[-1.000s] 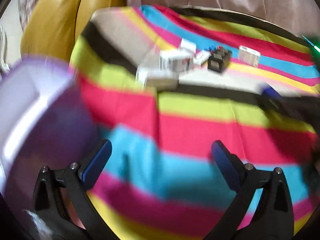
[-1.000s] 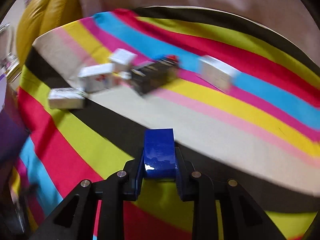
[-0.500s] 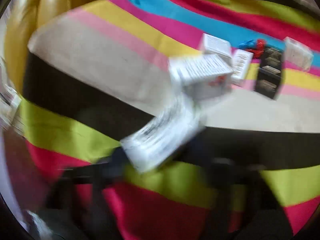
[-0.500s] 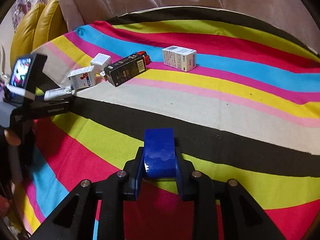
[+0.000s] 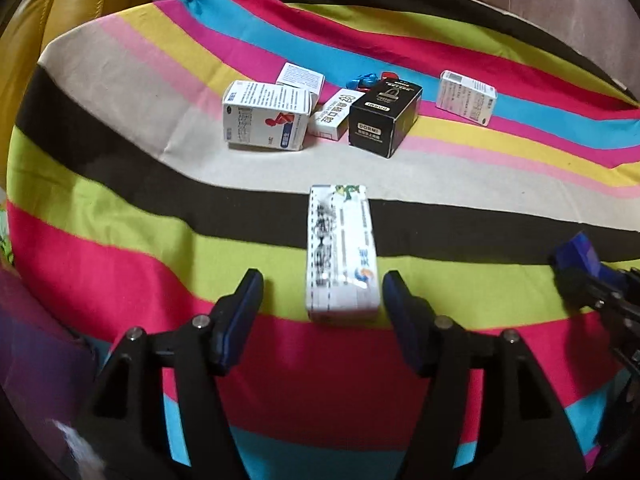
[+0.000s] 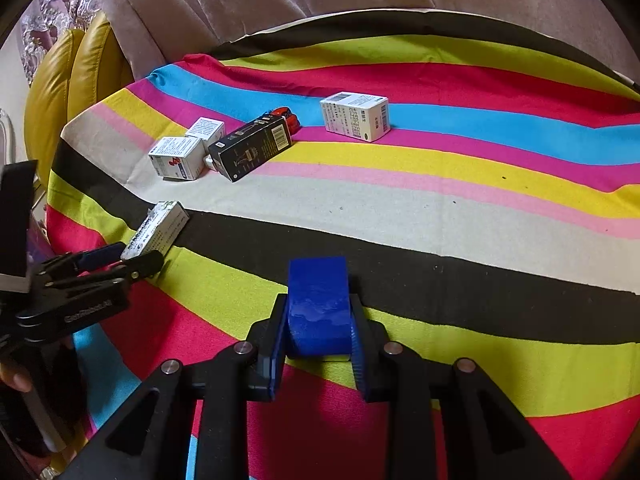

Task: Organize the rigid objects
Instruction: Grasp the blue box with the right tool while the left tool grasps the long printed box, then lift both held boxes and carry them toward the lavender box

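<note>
A long white box (image 5: 340,252) lies flat on the striped cloth (image 5: 460,172), end-on between the fingers of my left gripper (image 5: 323,280). The jaws are opening, and a gap shows on each side of the box. The right wrist view shows the same box (image 6: 156,230) at the tips of the left gripper (image 6: 120,258). My right gripper (image 6: 318,312) is shut on a blue block (image 6: 318,304) and hovers over the cloth. In the left wrist view the blue block (image 5: 580,252) appears at the right edge.
Farther back lie a white box with a red mark (image 5: 266,116), a flat white box (image 5: 334,114), a small white box (image 5: 300,77), a black box (image 5: 384,114) and a lone white box (image 5: 466,97). A purple thing (image 5: 28,332) sits lower left, yellow cushions (image 5: 60,0) behind.
My left gripper swung away from the purple container toward the boxes, and the long white box now lies between its fingers, which stand narrower than before. The right gripper keeps the blue block.
</note>
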A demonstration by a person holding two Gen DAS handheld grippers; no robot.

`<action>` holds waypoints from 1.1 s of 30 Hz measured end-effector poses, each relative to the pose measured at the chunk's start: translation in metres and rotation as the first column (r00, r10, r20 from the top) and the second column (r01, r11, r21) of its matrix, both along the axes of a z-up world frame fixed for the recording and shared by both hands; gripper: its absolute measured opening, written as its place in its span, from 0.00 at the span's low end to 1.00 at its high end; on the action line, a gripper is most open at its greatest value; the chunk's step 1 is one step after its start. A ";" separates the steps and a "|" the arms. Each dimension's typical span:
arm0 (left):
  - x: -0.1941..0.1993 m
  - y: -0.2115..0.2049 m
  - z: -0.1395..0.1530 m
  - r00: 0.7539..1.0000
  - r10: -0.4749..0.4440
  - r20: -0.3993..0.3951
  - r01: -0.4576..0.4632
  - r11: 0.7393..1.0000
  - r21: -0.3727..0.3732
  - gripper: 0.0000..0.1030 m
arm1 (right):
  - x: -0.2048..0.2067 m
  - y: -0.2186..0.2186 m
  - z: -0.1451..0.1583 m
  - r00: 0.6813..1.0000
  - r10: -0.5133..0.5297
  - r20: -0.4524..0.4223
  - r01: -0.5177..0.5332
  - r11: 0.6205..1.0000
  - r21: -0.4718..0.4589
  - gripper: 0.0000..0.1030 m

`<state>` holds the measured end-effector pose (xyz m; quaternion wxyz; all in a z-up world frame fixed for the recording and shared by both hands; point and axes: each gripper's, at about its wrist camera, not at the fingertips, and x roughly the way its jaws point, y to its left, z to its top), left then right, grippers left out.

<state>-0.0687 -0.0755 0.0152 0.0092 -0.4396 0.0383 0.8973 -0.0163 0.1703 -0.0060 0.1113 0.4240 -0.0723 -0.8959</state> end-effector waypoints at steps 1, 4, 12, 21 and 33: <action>-0.006 0.002 -0.002 1.000 -0.004 -0.005 0.004 1.000 -0.016 0.66 | 0.000 0.001 0.000 1.000 0.000 0.000 0.000 1.000 -0.004 0.28; -0.009 0.012 -0.002 1.000 0.003 -0.026 -0.004 0.999 -0.053 0.68 | 0.000 0.001 0.000 1.000 -0.001 0.001 0.001 1.000 -0.013 0.28; 0.023 0.023 0.005 0.999 -0.025 -0.037 0.026 1.000 0.009 0.37 | 0.000 0.001 0.000 1.000 0.000 0.001 0.000 1.000 -0.007 0.28; 0.065 0.010 -0.003 1.000 0.004 -0.027 -0.002 0.996 0.094 0.36 | 0.000 -0.002 0.000 1.000 0.000 0.000 0.000 1.000 0.015 0.28; 0.060 0.010 -0.005 1.000 0.008 -0.027 -0.006 0.995 0.099 0.36 | -0.003 -0.006 0.001 1.000 0.002 -0.003 -0.002 0.998 0.064 0.28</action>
